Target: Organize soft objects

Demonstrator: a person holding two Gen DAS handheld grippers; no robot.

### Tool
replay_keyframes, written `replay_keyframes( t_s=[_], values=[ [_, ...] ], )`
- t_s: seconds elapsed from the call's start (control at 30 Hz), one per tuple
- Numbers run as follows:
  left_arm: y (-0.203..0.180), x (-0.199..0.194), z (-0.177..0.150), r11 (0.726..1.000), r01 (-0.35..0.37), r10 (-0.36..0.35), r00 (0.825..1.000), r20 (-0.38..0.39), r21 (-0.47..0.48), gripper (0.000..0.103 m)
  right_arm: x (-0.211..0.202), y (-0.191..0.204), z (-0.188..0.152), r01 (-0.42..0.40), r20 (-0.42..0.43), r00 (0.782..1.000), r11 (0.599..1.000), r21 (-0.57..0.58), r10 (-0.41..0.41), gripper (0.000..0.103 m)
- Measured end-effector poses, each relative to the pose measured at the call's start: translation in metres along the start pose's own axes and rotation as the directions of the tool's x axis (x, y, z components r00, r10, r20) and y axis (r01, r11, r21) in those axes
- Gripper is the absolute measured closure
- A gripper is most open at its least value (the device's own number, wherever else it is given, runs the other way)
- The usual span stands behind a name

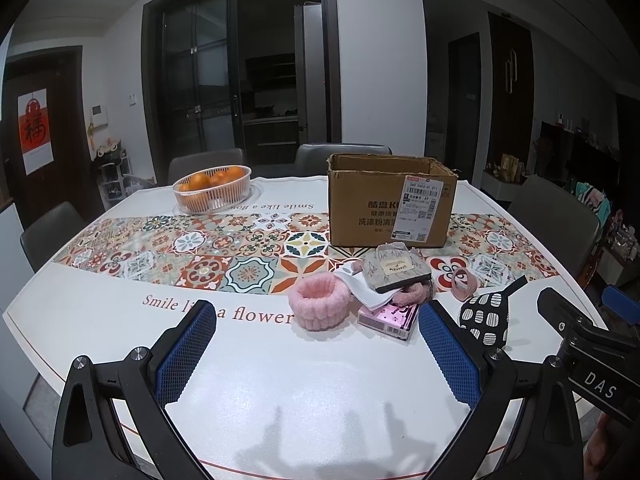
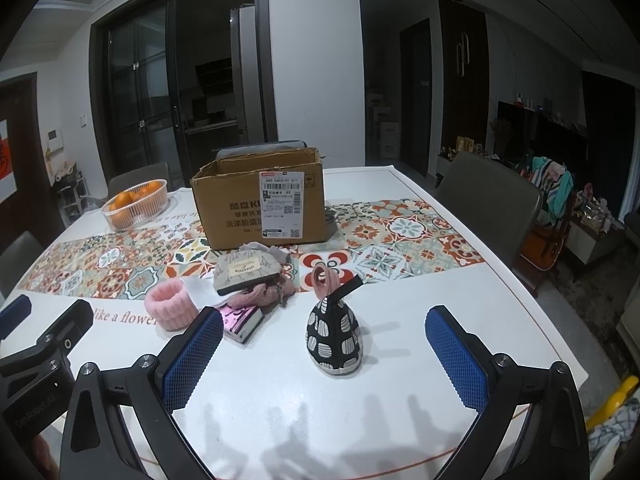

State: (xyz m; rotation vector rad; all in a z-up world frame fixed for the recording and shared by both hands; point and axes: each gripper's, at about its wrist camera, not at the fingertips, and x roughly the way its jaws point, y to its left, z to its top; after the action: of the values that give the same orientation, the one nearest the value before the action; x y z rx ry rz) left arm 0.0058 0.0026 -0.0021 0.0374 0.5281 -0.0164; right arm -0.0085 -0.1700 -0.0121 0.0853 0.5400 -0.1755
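A small pile lies before an open cardboard box (image 1: 390, 204) (image 2: 260, 200): a fluffy pink band (image 1: 318, 306) (image 2: 172, 306), a grey pouch (image 1: 396, 270) (image 2: 246, 272) on a white cloth (image 1: 362, 290), a darker pink fuzzy item (image 2: 262, 294), a pink packet (image 1: 390, 316) (image 2: 242, 320), a pink strap (image 1: 464, 282) (image 2: 324, 280) and a black-and-white patterned pouch (image 1: 484, 316) (image 2: 334, 330). My left gripper (image 1: 318, 332) is open and empty, just short of the pink band. My right gripper (image 2: 324, 344) is open and empty, with the patterned pouch between its fingertips.
A white basket of oranges (image 1: 212, 188) (image 2: 136, 204) stands at the far left. The table (image 1: 280, 380) carries a patterned runner (image 1: 224, 248). Grey chairs (image 2: 488, 200) stand around it. The right gripper's body (image 1: 588, 344) shows at the left view's right edge.
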Motion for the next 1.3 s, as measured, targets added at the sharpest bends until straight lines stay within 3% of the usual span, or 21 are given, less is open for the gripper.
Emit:
replay_keyframes(
  t_s=[1.3],
  values=[
    [-0.0013,-0.0058,0.0031,1.0,0.005,-0.005,1.0,0.017,-0.003,0.0,-0.0029,0.0006,0.0052,0.01,0.018,1.0,1.0,0.006,-0.011,0.0]
  ],
)
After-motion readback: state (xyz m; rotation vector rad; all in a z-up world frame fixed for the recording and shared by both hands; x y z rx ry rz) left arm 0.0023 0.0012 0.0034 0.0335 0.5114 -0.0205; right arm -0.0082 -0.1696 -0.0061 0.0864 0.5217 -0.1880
